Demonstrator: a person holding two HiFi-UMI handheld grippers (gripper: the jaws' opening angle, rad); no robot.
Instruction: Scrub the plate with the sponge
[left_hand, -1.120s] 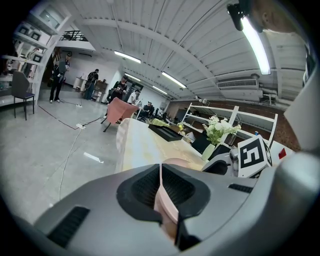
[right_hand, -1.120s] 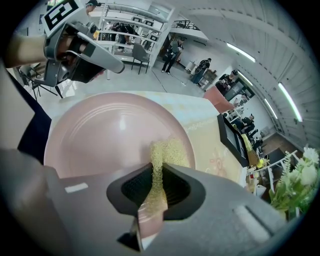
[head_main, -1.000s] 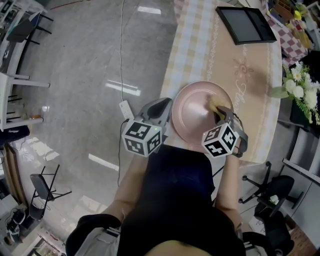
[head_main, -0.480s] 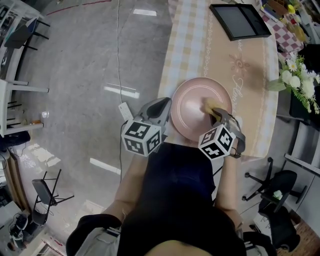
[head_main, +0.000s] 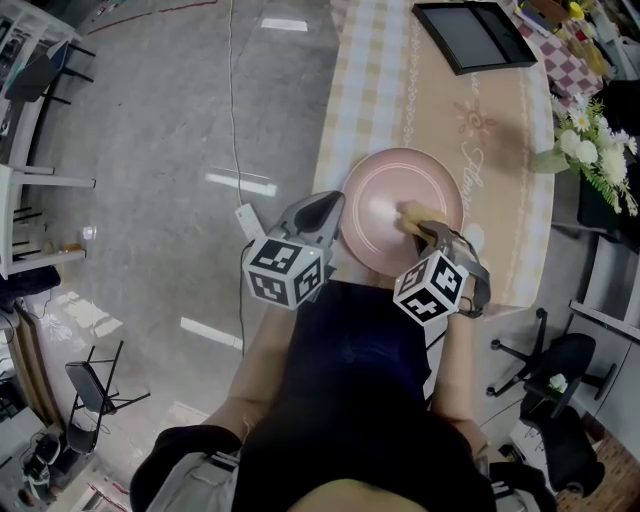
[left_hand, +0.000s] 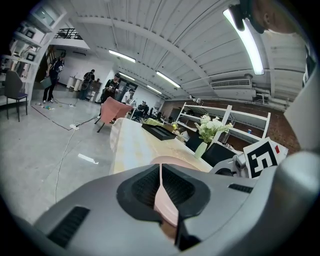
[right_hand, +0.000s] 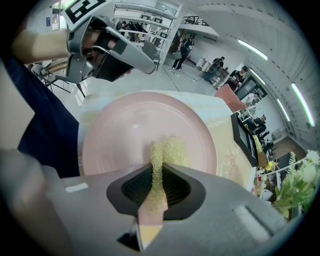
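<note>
A round pink plate (head_main: 385, 200) lies on the near end of the table, close to the person's body. My left gripper (head_main: 325, 215) is shut on the plate's left rim (left_hand: 167, 202), which runs as a thin pink edge between its jaws. My right gripper (head_main: 428, 232) is shut on a yellow sponge (head_main: 412, 213), whose free end presses on the plate's inner face right of centre. In the right gripper view the sponge (right_hand: 167, 150) fans out onto the plate (right_hand: 125, 135), and the left gripper (right_hand: 112, 47) shows at the plate's far edge.
The table (head_main: 510, 180) has a beige patterned cloth. A black tray (head_main: 475, 35) lies at its far end, and white flowers (head_main: 590, 140) stand at its right edge. Grey floor with a cable (head_main: 232, 120) lies to the left; office chairs (head_main: 545, 365) are at the right.
The right gripper and sponge have slid a little up and left across the plate, toward its centre. The left gripper keeps its hold on the rim.
</note>
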